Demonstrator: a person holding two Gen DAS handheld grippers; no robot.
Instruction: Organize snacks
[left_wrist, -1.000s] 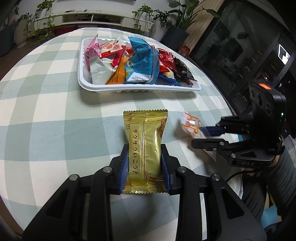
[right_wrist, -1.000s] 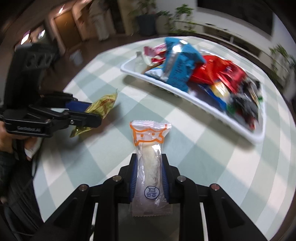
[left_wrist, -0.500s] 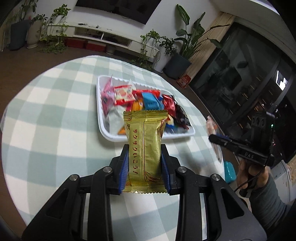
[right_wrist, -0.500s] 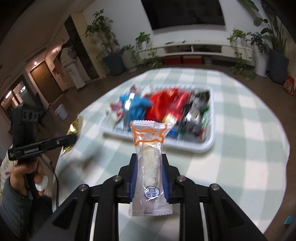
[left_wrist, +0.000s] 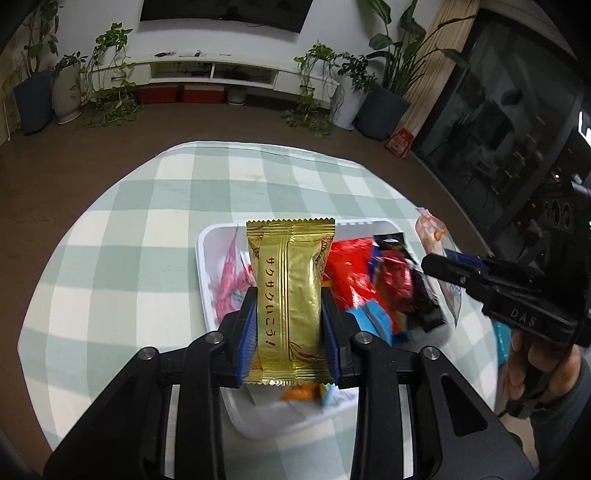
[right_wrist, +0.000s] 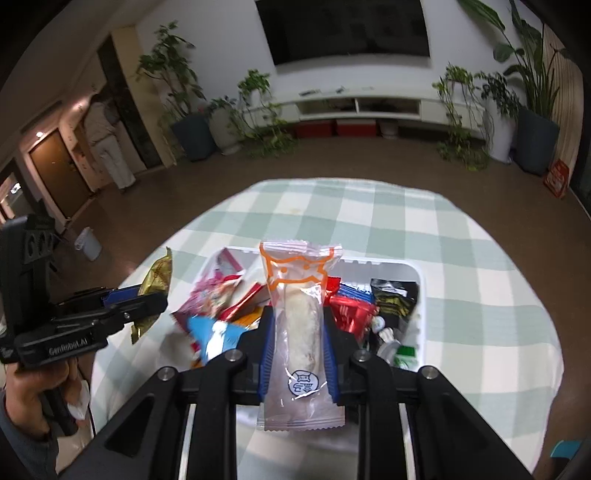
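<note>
My left gripper (left_wrist: 288, 314) is shut on a gold snack packet (left_wrist: 290, 291) with Japanese lettering, held upright above the white tray (left_wrist: 202, 269). The tray is heaped with several red, blue, pink and black snack packs. My right gripper (right_wrist: 297, 334) is shut on a clear packet with an orange cat print (right_wrist: 299, 325), also hanging over the tray (right_wrist: 419, 280). Each gripper shows in the other's view: the right gripper (left_wrist: 448, 267) with its clear packet (left_wrist: 432, 236) at the tray's right, the left gripper (right_wrist: 140, 301) with the gold packet (right_wrist: 159, 275) at the tray's left.
The tray sits on a round table with a green and white checked cloth (left_wrist: 122, 280). A person's hand (right_wrist: 35, 387) grips the left handle. Beyond the table lie a brown floor, potted plants (right_wrist: 188, 122) and a low white cabinet (left_wrist: 221, 72). A person stands by a door (right_wrist: 109, 147) at the far left.
Both grippers rose and moved forward from the near table to above the tray, each still holding its packet. The tray now lies directly under both.
</note>
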